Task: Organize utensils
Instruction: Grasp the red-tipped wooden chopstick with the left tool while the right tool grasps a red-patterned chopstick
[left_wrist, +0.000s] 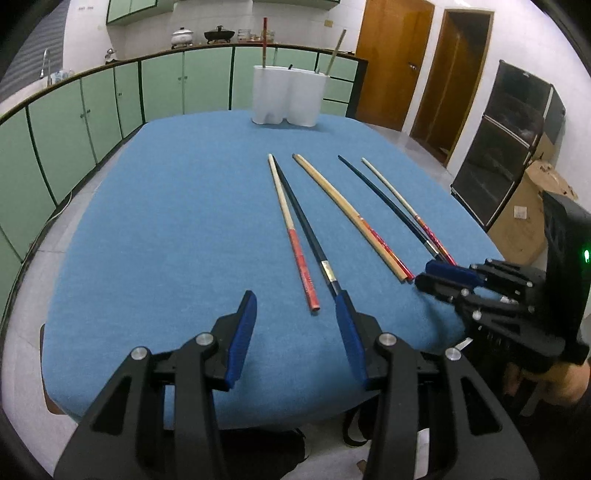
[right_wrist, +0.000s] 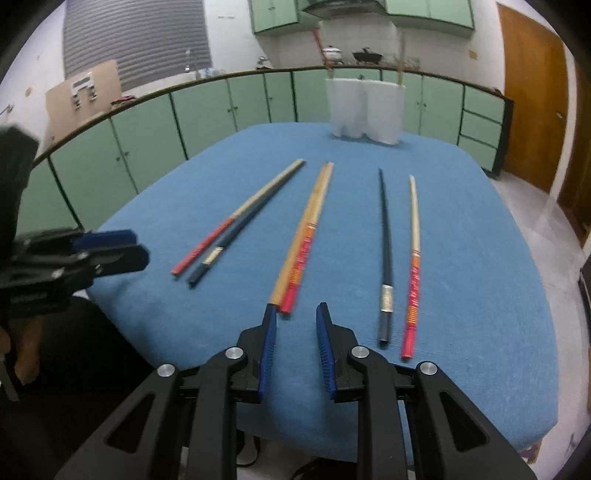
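Six chopsticks lie loose on the blue table cloth (left_wrist: 147, 229), in three pairs. Pair one: a red-handled pale chopstick (left_wrist: 291, 236) and a dark chopstick with a metal band (left_wrist: 306, 236), tips meeting, butts fanned apart, directly ahead of the left gripper (left_wrist: 295, 306); the dark one's butt passes just beside, perhaps under, that gripper's right finger. Pair two: two bamboo chopsticks with orange-red handles (right_wrist: 303, 236), side by side and touching, butts just ahead of the right gripper (right_wrist: 295, 310), at its left fingertip. Pair three: a dark banded chopstick (right_wrist: 386, 258) and a pale chopstick with a red patterned handle (right_wrist: 413, 266), near each other but apart, to the right of the right gripper. The white divided utensil holder (left_wrist: 288, 96) stands at the table's far edge, well ahead of both grippers, already holding what appear to be a few chopsticks: a red one, a pale one, and a dark tip barely showing. Left gripper: fingers spread wide, empty. Right gripper: fingers parted more narrowly, empty. Judgement: early to middle stage; some items stowed, six left, none in hand.
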